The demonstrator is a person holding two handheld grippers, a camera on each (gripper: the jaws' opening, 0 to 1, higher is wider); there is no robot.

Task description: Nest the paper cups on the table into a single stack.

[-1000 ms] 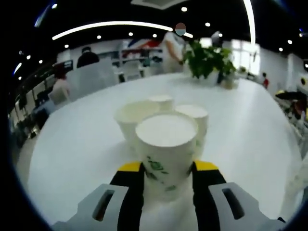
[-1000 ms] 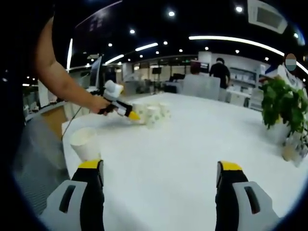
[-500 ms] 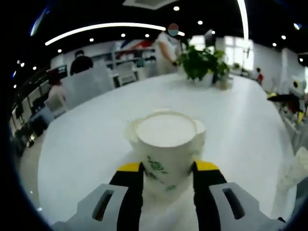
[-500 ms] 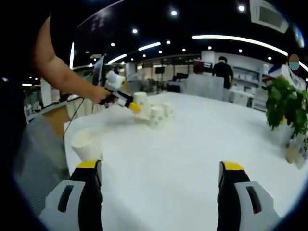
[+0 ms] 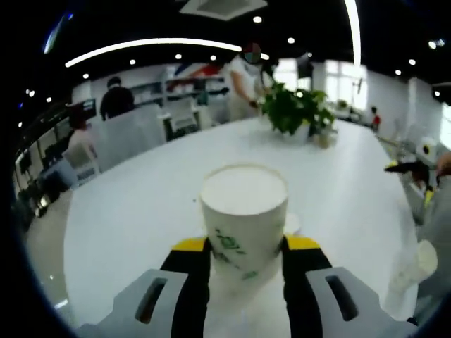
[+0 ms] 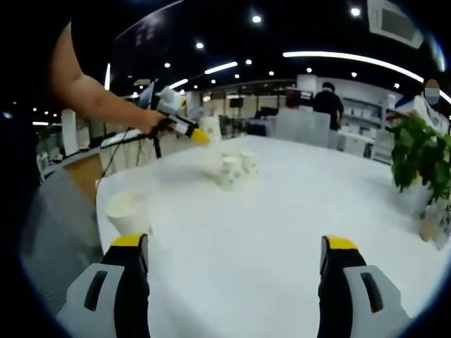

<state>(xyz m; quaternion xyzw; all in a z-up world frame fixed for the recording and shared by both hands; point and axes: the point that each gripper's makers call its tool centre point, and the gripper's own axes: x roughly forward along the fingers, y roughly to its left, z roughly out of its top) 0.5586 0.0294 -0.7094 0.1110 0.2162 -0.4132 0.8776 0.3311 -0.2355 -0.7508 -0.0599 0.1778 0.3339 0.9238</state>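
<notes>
Holding one cup (image 5: 244, 211) aloft: left gripper (image 5: 244, 248), fingers clamped on its sides, above the counter (image 5: 141, 204). Item two: cluster of cups (image 6: 232, 167) standing far across the counter, the held cup seemingly above it. Item three: lone cup (image 6: 127, 213) near the counter edge, just beyond the right gripper (image 6: 236, 255), fingers spread wide, empty. Risk, as judged: a tilted or off-centre descent would catch a rim and topple the light cluster; too hard a squeeze could dent the paper and jam the nesting.

left hand-held gripper (image 6: 199, 136) raised, gripped paper cup (image 5: 244, 215) lifted above cluster (image 6: 232, 167)
</notes>
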